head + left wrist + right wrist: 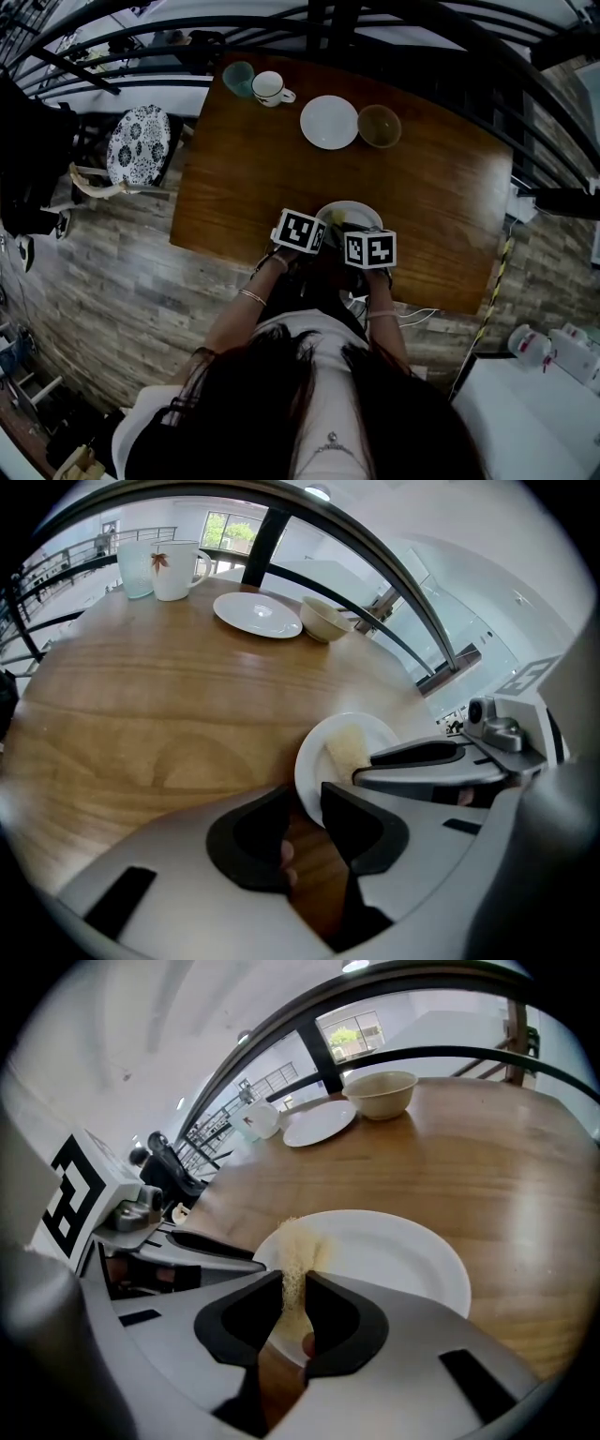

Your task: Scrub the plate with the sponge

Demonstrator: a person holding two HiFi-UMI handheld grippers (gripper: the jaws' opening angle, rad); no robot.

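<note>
**Left gripper pins the plate, right gripper works the sponge**

At the far left a patterned chair [138,147] stands off the table [234,187], out of the way. Along the table's far edge, from left to right, sit a cup [238,78], a mug [270,88], a spare plate [329,122] and a bowl [380,126]. All are well apart from the work, so nothing there gets knocked.

At the near edge, close to the person, the left gripper [305,810] is clenched on the left rim of the plate [394,1260]. The rim runs in between its jaws, one above and one below. This looks like a steadying grip. A smooth plate on a smooth wooden top would slide under rubbing, so it is pinned from the side opposite the scrubbing tool.

The plate lies flat on the table, between the two grippers. On its left part, near the rim, rests the sponge [300,1246], a pale yellow piece standing on edge.

The right gripper [294,1312] pinches the sponge narrowly between its jaws, squeezing the near end thin while the far end touches the plate. It slants down, so the free end meets the surface rather than the jaws. The right half of the plate is bare and white, and I would judge the scrubbing to be under way, not done.
</note>
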